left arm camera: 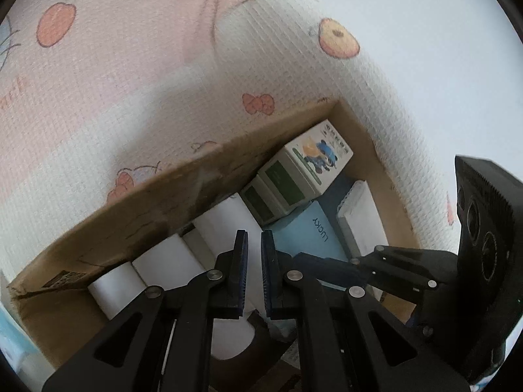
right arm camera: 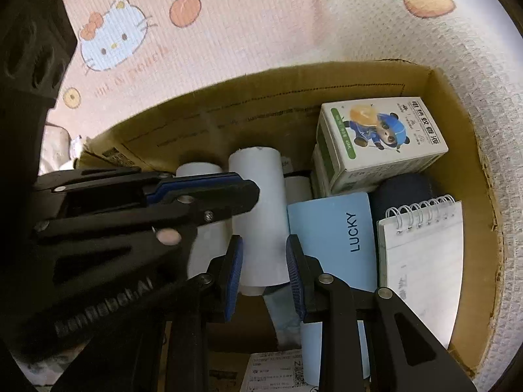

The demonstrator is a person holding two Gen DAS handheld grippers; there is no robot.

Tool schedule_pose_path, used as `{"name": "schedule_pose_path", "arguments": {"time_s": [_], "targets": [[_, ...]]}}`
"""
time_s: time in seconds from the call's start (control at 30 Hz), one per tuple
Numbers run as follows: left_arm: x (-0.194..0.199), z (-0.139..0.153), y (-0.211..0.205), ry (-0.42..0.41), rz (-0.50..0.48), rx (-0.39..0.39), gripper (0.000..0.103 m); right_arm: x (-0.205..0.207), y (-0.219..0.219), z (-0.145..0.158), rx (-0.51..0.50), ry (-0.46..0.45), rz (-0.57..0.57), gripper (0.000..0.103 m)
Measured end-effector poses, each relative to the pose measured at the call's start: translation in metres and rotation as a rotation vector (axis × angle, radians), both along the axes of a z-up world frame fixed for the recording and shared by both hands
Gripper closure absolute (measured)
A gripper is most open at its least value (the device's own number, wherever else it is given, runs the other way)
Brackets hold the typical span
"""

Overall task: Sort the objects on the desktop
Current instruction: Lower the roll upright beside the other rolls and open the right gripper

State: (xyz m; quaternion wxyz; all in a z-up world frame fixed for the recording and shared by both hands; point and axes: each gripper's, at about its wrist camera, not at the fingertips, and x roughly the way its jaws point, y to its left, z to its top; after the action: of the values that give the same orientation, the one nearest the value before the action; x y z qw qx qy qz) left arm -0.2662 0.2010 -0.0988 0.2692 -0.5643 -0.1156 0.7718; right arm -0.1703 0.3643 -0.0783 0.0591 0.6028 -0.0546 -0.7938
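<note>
Cardboard box [right arm camera: 457, 124] crowded with white rolls [right arm camera: 261, 215], blue LUCKY card [right arm camera: 340, 238], spiral notepad [right arm camera: 425, 254], printed carton [right arm camera: 382, 137], left gripper [left arm camera: 254, 271] clenched, empty, right gripper [right arm camera: 264, 274] narrowed around roll end, contact unclear, left gripper crossing in front.

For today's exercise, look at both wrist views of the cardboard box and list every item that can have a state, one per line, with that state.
cardboard box: open at the top, holding items.
spiral notepad: closed, lying flat.
LUCKY booklet: closed, lying flat.
panda carton: closed, resting tilted on other cartons.
white roll: wound up, lying on its side.
left gripper: shut, nothing between the pads.
right gripper: nearly shut, over the white roll's end; grip unclear.
</note>
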Motion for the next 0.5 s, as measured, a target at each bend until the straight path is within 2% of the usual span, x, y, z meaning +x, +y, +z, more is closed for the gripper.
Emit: {"name": "schedule_pose_path", "arguments": {"time_s": [0.13, 0.27, 0.33, 0.4, 0.5], "targets": [[0.007, 0.007, -0.009, 0.045, 0.013, -0.046, 0.093, 0.007, -0.003, 0.007, 0.002, 0.011, 0.005, 0.079], [0.013, 0.014, -0.019, 0.072, 0.002, -0.052, 0.088, 0.008, -0.013, 0.010, -0.016, 0.020, 0.027, 0.079], [0.016, 0.016, -0.022, 0.079, 0.007, -0.054, 0.088, 0.003, -0.013, 0.006, 0.013, 0.012, 0.000, 0.079], [0.016, 0.018, -0.025, 0.070, -0.004, -0.070, 0.088, 0.000, -0.014, 0.002, 0.029, -0.001, -0.009, 0.079], [0.011, 0.006, -0.022, 0.013, -0.018, -0.167, 0.088, -0.002, -0.014, -0.001, 0.034, -0.002, -0.014, 0.079]]}}
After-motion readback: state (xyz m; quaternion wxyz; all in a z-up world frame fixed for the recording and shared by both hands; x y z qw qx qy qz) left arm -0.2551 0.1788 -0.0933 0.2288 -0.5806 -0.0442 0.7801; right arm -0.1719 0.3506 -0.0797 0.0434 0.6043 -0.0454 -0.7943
